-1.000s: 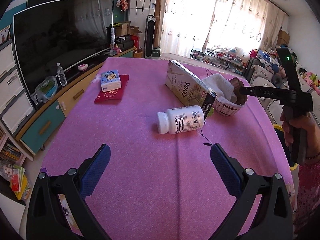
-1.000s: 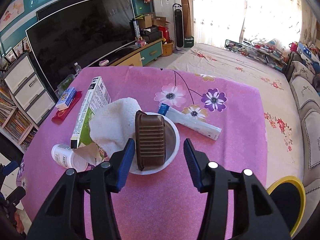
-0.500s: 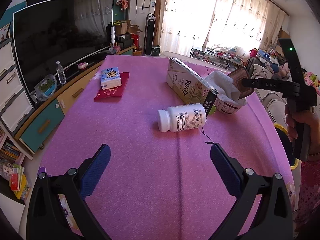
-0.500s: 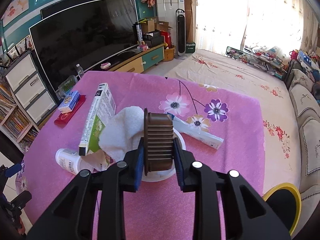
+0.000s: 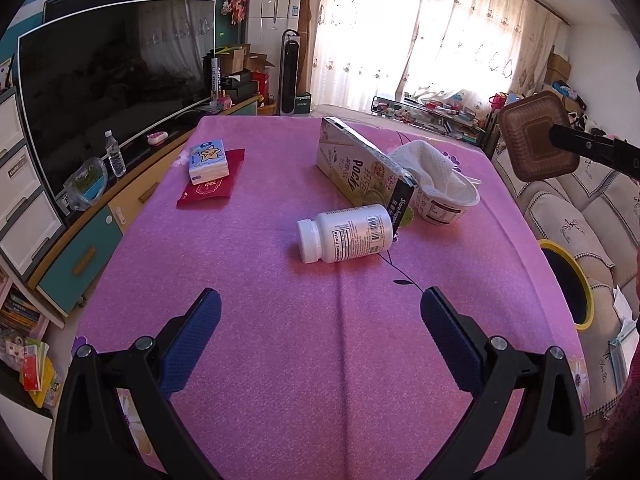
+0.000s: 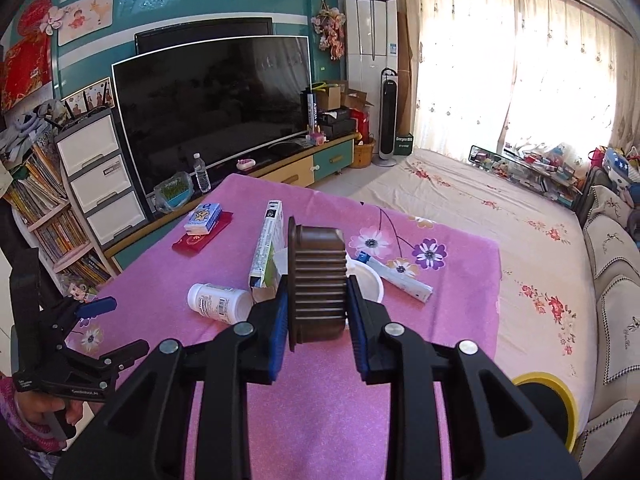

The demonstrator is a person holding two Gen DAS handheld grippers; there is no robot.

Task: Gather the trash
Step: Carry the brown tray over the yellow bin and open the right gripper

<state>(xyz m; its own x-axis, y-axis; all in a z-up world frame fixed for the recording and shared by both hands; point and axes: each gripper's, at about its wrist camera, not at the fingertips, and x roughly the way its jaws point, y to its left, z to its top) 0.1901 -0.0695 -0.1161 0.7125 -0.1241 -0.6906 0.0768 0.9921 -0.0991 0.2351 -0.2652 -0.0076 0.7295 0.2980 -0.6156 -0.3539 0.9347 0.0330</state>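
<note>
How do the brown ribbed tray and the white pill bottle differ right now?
The brown ribbed tray is clamped in the right gripper, off the table; the white pill bottle lies on its side on the pink tablecloth, ungripped. The tray is dark, boxy and unlabelled; the bottle is round, capped and labelled. Both look like plastic.

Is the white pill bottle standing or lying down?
Lying down: the white pill bottle rests on its side on the pink tablecloth, cap on.

- Left gripper (image 5: 320,320) gapes above pink table (image 5: 280,340).
- White bottle (image 5: 346,233) lies touching carton (image 5: 362,170).
- Brown tray (image 5: 536,143) held aloft, right.
</note>
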